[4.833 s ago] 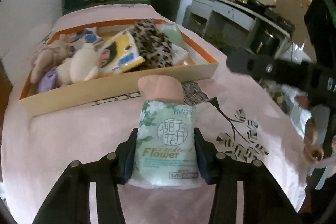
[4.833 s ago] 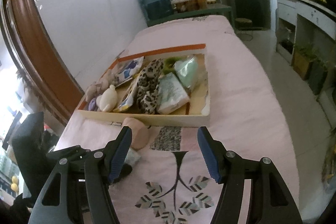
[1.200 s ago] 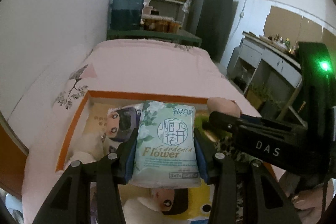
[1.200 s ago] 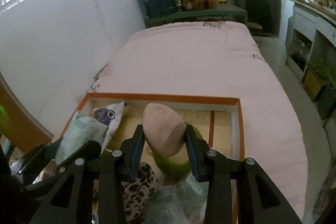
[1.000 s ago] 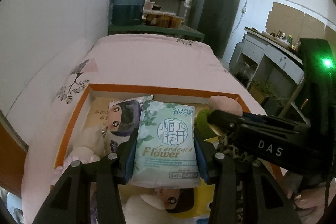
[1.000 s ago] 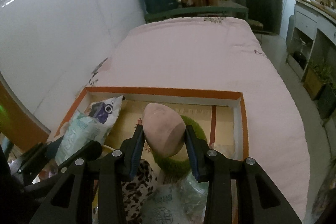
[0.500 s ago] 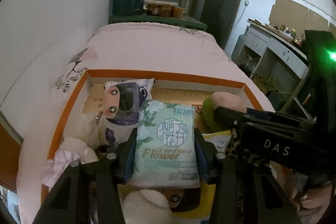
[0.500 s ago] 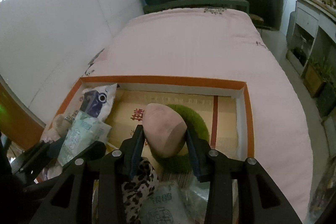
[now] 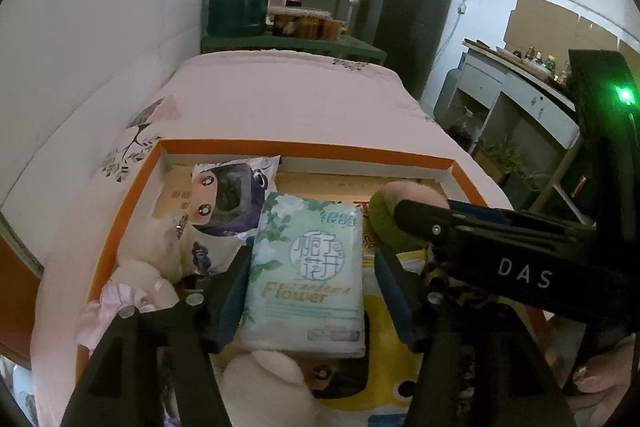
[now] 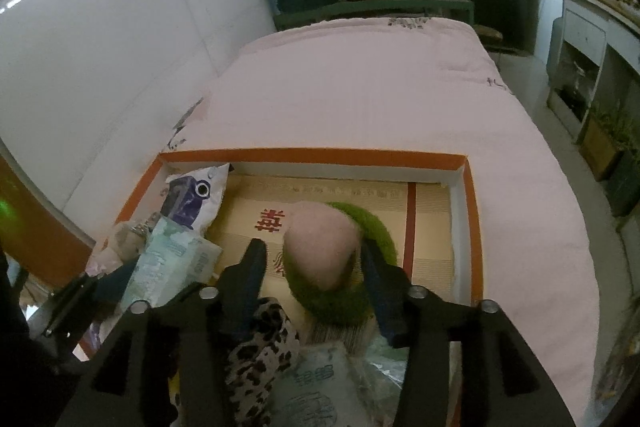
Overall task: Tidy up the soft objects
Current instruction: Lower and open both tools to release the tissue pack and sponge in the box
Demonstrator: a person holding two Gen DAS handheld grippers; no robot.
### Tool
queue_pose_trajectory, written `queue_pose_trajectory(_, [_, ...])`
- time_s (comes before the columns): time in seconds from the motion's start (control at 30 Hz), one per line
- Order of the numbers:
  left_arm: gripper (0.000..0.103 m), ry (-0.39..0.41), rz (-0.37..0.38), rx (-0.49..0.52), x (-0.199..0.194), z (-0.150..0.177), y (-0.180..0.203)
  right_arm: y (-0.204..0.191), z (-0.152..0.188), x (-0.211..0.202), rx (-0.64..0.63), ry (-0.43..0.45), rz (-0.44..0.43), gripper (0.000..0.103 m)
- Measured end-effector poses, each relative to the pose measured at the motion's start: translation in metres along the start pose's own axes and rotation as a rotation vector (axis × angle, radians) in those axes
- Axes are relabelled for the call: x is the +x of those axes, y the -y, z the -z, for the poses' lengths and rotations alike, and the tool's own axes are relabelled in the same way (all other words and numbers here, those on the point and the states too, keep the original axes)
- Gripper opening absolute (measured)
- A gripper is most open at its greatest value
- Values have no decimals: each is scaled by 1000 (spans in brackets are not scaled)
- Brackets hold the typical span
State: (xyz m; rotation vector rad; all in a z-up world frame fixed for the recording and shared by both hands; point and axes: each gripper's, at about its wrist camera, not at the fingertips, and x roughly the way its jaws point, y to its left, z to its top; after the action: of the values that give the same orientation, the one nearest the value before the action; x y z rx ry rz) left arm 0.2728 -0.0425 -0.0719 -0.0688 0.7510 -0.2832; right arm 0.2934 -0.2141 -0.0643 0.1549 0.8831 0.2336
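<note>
Over the orange-rimmed box (image 9: 304, 148) on the pink bed (image 9: 280, 99), both claws have just let go. At left, the left claw (image 9: 310, 291) now stands released, a gap showing on either side of the green tissue pack (image 9: 308, 275), which lies between its fingers on the toys below. To the right, the right claw (image 10: 312, 269) is likewise parted; the pink plush (image 10: 320, 243) rests between its fingers on the green ring (image 10: 352, 267). Both items look delivered.

A pale green tissue pack (image 9: 306, 277) printed with flowers lies flat at centre frame; right of it in the orange-rimmed box (image 9: 304, 149), a pink plush lump (image 10: 320, 245) rests on a green fuzzy ring (image 10: 360, 295).
</note>
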Motion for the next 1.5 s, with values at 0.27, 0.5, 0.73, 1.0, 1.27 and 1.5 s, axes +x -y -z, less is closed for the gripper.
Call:
queue_pose_trajectory(0.27, [65, 25, 13, 4, -9, -2, 3, 0, -3, -14, 22, 49, 2, 56])
queue_pose_trajectory(0.5, [68, 53, 18, 7, -18, -4, 4, 3, -4, -25, 41, 75, 8, 56])
queue_pose_trajectory(0.73, [69, 105, 28, 13, -36, -7, 9, 1, -2, -38, 36, 109, 20, 56])
queue_pose_trajectory(1.0, [69, 141, 33, 8, -54, -3, 8, -9, 8, -63, 20, 160, 21, 56])
queue_pose_trajectory(1.27, [69, 157, 21, 5, -69, 5, 10, -21, 28, -90, -3, 211, 13, 56])
queue_pose_trajectory(1.5, [69, 174, -17, -24, -86, 24, 5, -21, 52, -110, 12, 235, 35, 56])
